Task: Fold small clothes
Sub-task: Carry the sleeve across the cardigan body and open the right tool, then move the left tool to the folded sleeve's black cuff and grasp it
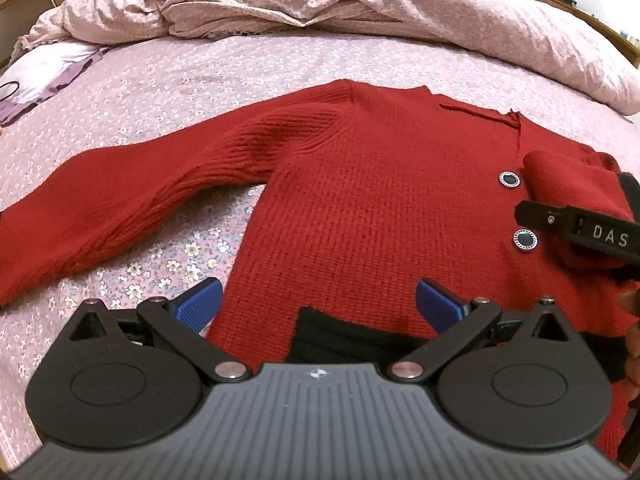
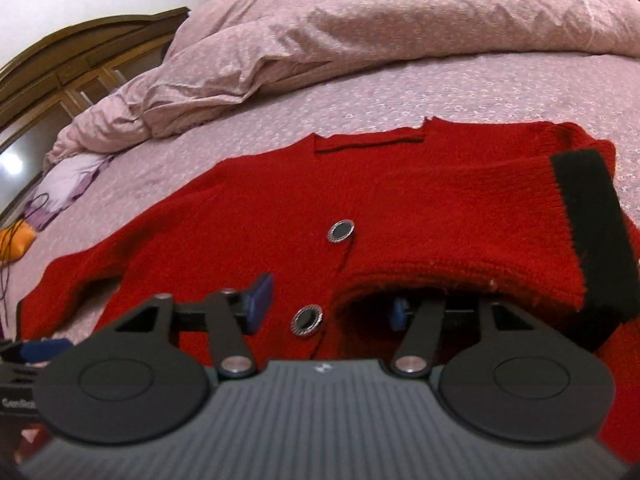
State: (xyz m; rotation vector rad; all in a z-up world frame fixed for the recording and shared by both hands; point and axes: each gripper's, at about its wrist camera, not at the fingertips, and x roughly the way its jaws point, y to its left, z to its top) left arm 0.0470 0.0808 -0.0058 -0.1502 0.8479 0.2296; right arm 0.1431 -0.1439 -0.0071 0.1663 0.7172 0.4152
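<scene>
A small red knit cardigan with black trim and round black buttons lies front up on the bed. Its left sleeve stretches out to the left. Its right sleeve, with a black cuff, is folded across the body. My left gripper is open over the black hem. My right gripper is open above the lower buttons; the folded sleeve drapes over its right finger. It also shows in the left wrist view.
The bed has a pink floral sheet. A rumpled pink duvet is piled along the far side. A purple and white cloth lies at the far left. An orange thing with a cord sits at the left edge.
</scene>
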